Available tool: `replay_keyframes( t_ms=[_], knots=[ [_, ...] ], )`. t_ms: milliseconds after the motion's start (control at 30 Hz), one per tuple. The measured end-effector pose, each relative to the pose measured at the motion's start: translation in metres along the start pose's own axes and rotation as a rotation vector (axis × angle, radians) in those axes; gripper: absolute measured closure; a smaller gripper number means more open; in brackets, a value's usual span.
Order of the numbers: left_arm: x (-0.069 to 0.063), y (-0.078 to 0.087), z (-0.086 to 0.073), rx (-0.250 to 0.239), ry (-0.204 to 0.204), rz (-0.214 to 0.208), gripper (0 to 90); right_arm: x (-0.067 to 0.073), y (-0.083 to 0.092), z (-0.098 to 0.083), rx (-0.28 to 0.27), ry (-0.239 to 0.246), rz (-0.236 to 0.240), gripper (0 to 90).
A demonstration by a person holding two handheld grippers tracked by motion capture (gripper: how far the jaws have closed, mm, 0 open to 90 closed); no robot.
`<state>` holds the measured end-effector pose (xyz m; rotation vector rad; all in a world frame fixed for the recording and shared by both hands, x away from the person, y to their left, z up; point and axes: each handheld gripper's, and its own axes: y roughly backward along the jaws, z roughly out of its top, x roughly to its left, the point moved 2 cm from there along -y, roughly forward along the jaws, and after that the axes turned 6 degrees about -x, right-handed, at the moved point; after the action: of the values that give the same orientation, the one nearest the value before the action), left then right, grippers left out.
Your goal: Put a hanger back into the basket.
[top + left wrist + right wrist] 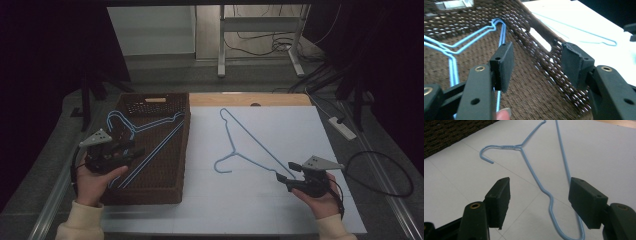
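A brown woven basket [183,150] stands at the table's left with blue wire hangers [150,126] lying in it. My left gripper [131,148] hovers over the basket's near left part, jaws open and empty. In the left gripper view the jaws [537,56] stand wide above the basket floor, beside its wall [541,50], with the hangers [502,32] farther in. Another blue hanger [250,134] lies flat on the white sheet. My right gripper [285,171] is open at its near right corner. In the right gripper view that corner [534,172] lies on the sheet between the open jaws [540,195].
The white sheet [280,210] covers most of the table; a strip of wooden top [280,99] shows at the back. A white power strip [342,127] and a black cable loop [395,175] lie off the right edge. A desk frame [221,45] stands behind.
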<state>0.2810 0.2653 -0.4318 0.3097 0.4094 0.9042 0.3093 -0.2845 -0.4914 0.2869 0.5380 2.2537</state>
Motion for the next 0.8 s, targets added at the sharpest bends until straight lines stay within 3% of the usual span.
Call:
replay_keyframes(
  t_ms=[200, 367, 800],
  knots=[
    [-0.018, 0.002, -0.007, -0.007, -0.025, -0.028, 42.7, -0.001, 0.000, 0.001, 0.008, 0.004, 0.001, 33.4],
    [-0.029, 0.002, -0.016, -0.007, -0.042, -0.025, 42.5, -0.001, -0.002, 0.001, 0.016, 0.007, 0.007, 32.6],
    [-0.038, -0.006, -0.025, 0.009, -0.064, -0.041, 42.3, -0.004, -0.003, 0.001, 0.047, 0.013, 0.000, 30.5]
  ],
)
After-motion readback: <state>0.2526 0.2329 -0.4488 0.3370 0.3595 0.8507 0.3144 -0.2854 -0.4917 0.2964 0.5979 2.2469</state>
